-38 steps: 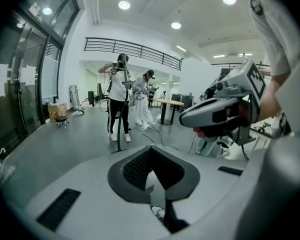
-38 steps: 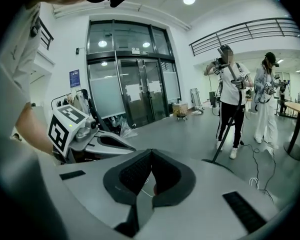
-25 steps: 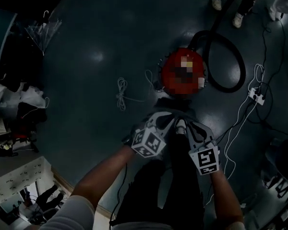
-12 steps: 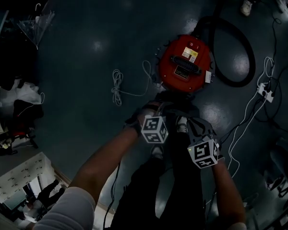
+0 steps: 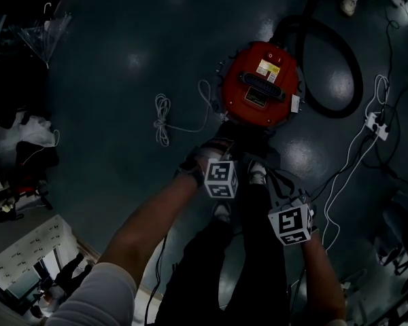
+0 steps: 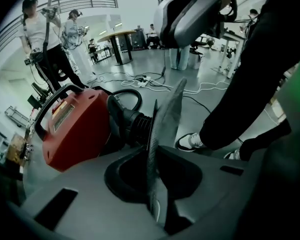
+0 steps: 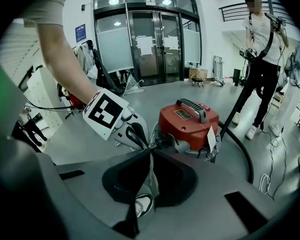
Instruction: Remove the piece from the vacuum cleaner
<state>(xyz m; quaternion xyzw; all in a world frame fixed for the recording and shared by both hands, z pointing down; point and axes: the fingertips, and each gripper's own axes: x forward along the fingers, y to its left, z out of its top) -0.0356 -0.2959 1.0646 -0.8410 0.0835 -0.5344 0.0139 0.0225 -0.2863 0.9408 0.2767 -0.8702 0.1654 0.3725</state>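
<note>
A round red vacuum cleaner (image 5: 262, 83) sits on the dark floor ahead of my feet, with a black hose (image 5: 333, 80) looping off to its right. In the left gripper view the red body (image 6: 75, 126) and its black ribbed hose connector (image 6: 135, 126) are close ahead. My left gripper (image 5: 205, 156) is low at the vacuum's near side, its jaws closing with nothing between them (image 6: 166, 101). My right gripper (image 7: 151, 151) is shut and empty, held further back (image 5: 272, 185), and looks at the left gripper (image 7: 132, 134) beside grey fittings (image 7: 182, 145) at the vacuum's front.
A coiled white cord (image 5: 162, 121) lies left of the vacuum. White cables and a power strip (image 5: 375, 122) run along the right. A person (image 7: 262, 59) stands behind the vacuum holding a wand. My own legs and shoes (image 6: 192, 141) are just beside the grippers.
My left gripper has moved forward toward the vacuum's near side. The right gripper has stayed back, almost in place. The vacuum sits a little higher in the head view.
</note>
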